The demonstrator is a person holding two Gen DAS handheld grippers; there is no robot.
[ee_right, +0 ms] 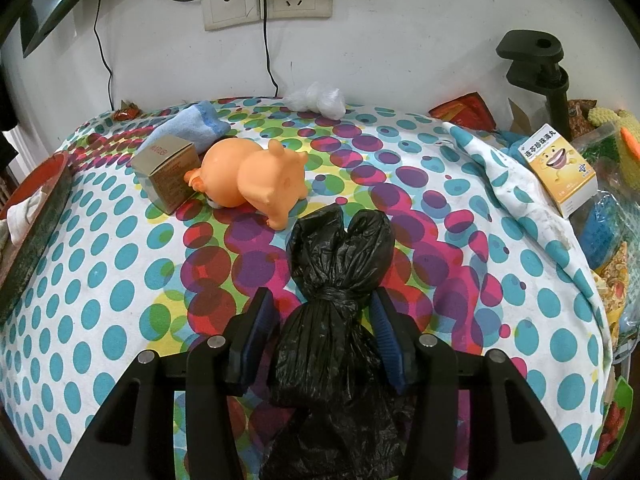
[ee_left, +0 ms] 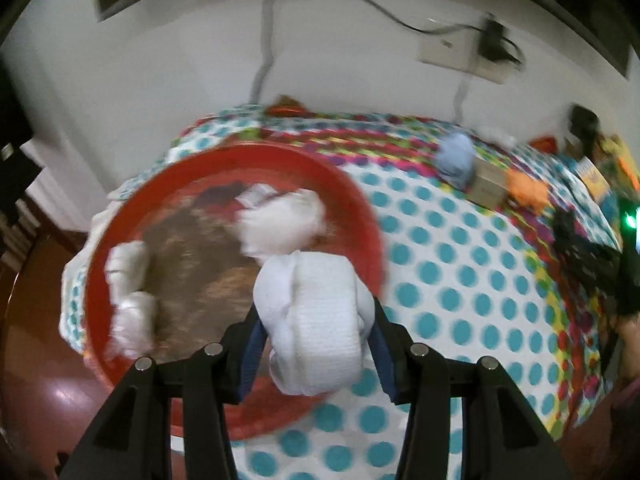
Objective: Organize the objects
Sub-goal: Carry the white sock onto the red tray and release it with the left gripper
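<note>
Polka-dotted cloth (ee_right: 400,184) covers the table; over it and the round red basin's rim (ee_left: 120,208), a rolled white sock bundle (ee_left: 316,320) sits clamped in the left gripper (ee_left: 316,344). The right gripper (ee_right: 322,336) straddles a knotted black plastic bag (ee_right: 336,320), one pad touching, the other apart.

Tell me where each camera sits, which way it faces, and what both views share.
Left wrist: sits behind the left tool, facing down at the red basin; the tool's fingers grip a white rolled sock; the other tool's hand shows at the right edge.
Right wrist: sits behind the right tool, facing the wall sockets; a black bag lies between its fingers.
Shared: dotted cloth, orange toy, brown box, blue towel.
</note>
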